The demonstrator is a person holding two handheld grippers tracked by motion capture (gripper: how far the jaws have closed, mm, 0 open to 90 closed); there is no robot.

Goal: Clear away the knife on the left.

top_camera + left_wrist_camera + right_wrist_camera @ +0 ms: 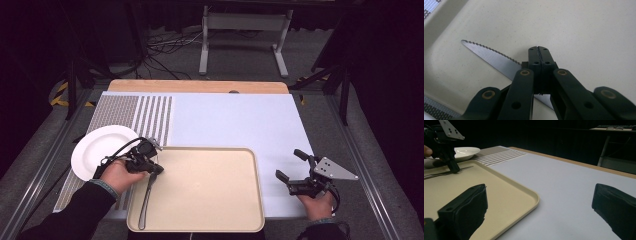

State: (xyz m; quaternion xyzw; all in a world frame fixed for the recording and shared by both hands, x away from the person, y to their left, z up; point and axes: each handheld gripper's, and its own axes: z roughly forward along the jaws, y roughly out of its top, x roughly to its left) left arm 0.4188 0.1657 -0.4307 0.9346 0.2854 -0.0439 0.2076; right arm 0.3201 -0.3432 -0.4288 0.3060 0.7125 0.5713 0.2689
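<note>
The left gripper's (539, 53) fingers (534, 58) are pressed together, tips down on the tray (210, 190), and a serrated knife (491, 56) passes beneath them; they appear clamped across the blade near where it meets the handle, though the contact itself is hidden behind the fingers. In the high view the left gripper (150, 167) sits at the tray's near-left corner, with the knife (146, 200) running from it toward the person along the left wall. The blade lies flat on the tray floor, toothed edge facing away from the fingers, tip pointing at the tray wall.

To finish this step well, I would judge that the grip matters most: a thin flat blade slips or pivots easily, so the fingers should be square across it before any lift. If the knife is being laid down, letting go only once it lies flat would stop it from skating on the smooth tray.

The right gripper (299, 170) hovers over the white worktop (235, 120) just right of the tray, fingers (466, 207) spread wide and holding nothing, well apart from the knife. A white plate (97, 150) rests just left of the tray, near the left gripper.
</note>
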